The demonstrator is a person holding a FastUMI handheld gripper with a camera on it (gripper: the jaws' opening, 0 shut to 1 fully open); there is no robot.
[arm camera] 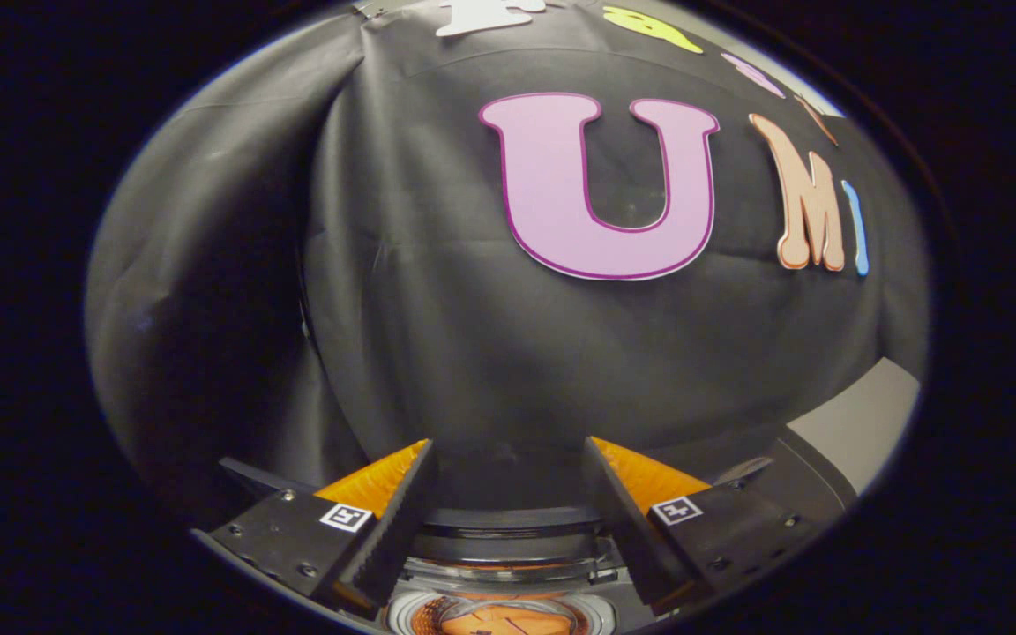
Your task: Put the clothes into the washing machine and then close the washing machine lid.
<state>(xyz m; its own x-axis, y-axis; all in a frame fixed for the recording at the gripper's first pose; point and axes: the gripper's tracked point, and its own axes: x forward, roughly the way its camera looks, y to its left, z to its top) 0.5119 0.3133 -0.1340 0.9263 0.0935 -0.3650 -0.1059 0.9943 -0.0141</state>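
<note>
Released tongs (508, 459) gape over the washing machine (508, 608), facing the black cloth wall (437, 335).

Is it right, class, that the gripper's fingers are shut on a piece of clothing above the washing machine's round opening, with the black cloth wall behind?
Not quite. In the gripper view the gripper is open, its fingers apart and gripping nothing. The rest holds: it is above the washing machine's round opening, black cloth wall behind.
</note>
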